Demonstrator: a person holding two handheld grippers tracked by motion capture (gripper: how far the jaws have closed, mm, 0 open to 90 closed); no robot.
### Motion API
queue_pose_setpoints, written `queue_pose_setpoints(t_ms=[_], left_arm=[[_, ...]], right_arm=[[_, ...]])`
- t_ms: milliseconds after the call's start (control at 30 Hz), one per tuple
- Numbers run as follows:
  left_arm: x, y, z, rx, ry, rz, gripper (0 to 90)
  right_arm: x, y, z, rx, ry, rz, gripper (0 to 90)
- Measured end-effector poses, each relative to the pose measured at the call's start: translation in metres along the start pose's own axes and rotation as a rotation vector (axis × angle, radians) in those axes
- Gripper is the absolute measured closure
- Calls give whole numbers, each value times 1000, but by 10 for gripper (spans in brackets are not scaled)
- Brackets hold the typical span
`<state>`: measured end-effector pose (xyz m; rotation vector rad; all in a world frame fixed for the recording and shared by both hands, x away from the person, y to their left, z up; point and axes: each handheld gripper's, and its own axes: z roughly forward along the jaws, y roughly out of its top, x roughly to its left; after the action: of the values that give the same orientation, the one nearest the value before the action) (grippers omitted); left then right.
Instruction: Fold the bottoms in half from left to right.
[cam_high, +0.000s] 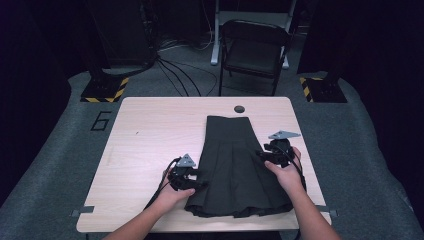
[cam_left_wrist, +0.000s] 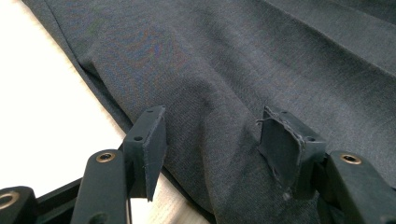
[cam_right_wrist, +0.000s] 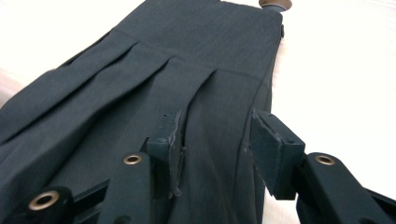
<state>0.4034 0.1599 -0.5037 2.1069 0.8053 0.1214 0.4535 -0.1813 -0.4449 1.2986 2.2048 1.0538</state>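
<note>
A dark pleated skirt (cam_high: 235, 165) is laid flat on the pale wooden counter (cam_high: 150, 130), its narrow waistband pointing toward the far edge, near a small round hole (cam_high: 239, 109) in the counter, and its wide hem toward the person.

The left hand-held gripper (cam_high: 192, 181) is placed at the skirt's left edge, close to the hem. In the left gripper view its jaws are seen spread, with the left gripper's pads (cam_left_wrist: 152, 144) standing apart above the cloth and the skirt's edge running beneath them; nothing is pinched.

The right hand-held gripper (cam_high: 267, 156) is set at the skirt's right edge, about halfway along its length. In the right gripper view its jaws are likewise seen parted over the pleats, with fabric lying below and between the right gripper's pads (cam_right_wrist: 268, 149) but not clamped. Whether the pads brush the cloth cannot be told.
</note>
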Motion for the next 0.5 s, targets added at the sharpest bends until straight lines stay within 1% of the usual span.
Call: queue_pose_setpoints(t_ms=[67, 133, 167, 200, 233, 267, 333, 367, 400, 433, 467, 500], left_arm=[[-1, 0, -3, -1, -3, 7, 412], [-3, -1, -5, -7, -3, 3, 413], [-3, -2, -7, -8, -3, 12, 414], [-4, -2, -8, -9, -5, 6, 414], [-5, -3, -9, -11, -2, 5, 414], [-5, -4, -10, -12, -2, 7, 414], [-6, -6, -11, -9, 1, 11, 415], [-6, -7, -12, -11, 0, 0, 415], [-6, -9, -12, -7, 0, 2, 415], [-6, -10, -13, -10, 3, -4, 415], [-6, -11, -15, -10, 9, -2, 415], [-5, -12, -16, -9, 5, -5, 415]], right_arm=[[-1, 8, 6, -3, 0, 2, 526], [-2, 17, 12, 3, -2, -7, 525], [-3, 24, 19, 4, -3, -10, 523], [-3, 24, 19, 4, -3, -10, 523], [-5, 28, 23, 13, -13, -16, 524], [-6, 32, 27, 8, -16, -18, 527], [-8, 39, 36, 19, -28, -6, 529], [-10, 41, 41, 12, -33, -10, 532], [-13, 41, 44, 2, -32, -4, 532], [-15, 42, 49, 2, -29, 10, 532], [-17, 42, 53, 10, -29, 6, 531], [-18, 43, 59, 23, -52, 28, 532]])
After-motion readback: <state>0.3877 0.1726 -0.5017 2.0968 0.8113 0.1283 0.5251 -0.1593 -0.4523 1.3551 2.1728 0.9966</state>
